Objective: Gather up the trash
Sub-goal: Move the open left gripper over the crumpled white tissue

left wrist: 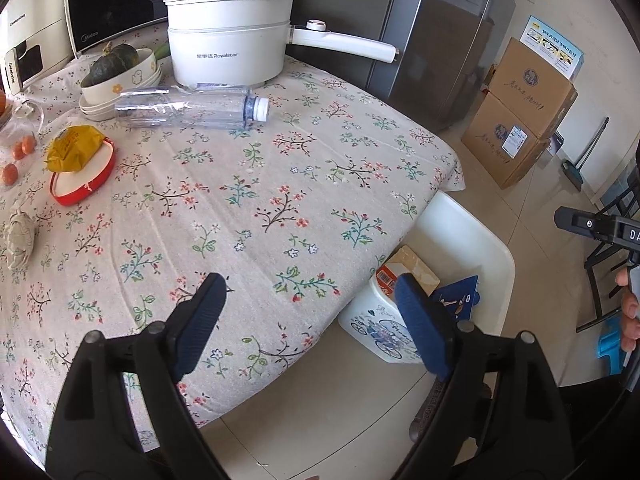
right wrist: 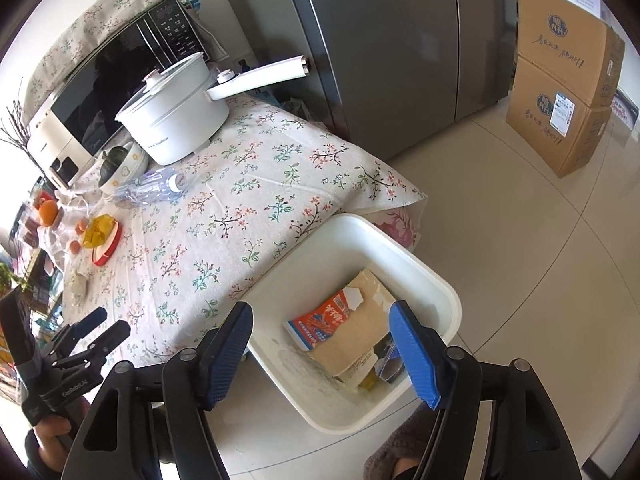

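Note:
A white trash bin [right wrist: 420, 276] stands on the floor beside the table's corner; it also shows in the left wrist view [left wrist: 480, 232]. It holds a red and white carton [right wrist: 320, 322], cardboard [right wrist: 360, 340] and a dark blue packet [left wrist: 460, 294]. An empty clear plastic bottle [left wrist: 188, 106] lies on the floral tablecloth [left wrist: 260, 200] by the white pot. A crumpled paper ball [left wrist: 16, 236] lies at the table's left. My left gripper [left wrist: 310, 302] is open and empty over the table's near edge. My right gripper [right wrist: 320, 336] is open and empty above the bin.
A white electric pot [left wrist: 228, 40], stacked bowls with a squash [left wrist: 116, 76], a red dish with a yellow packet [left wrist: 80, 164], small orange fruits [left wrist: 24, 146] and a microwave [left wrist: 120, 0] crowd the table's far side. A grey fridge [right wrist: 400, 40] and cardboard boxes [right wrist: 568, 72] stand beyond.

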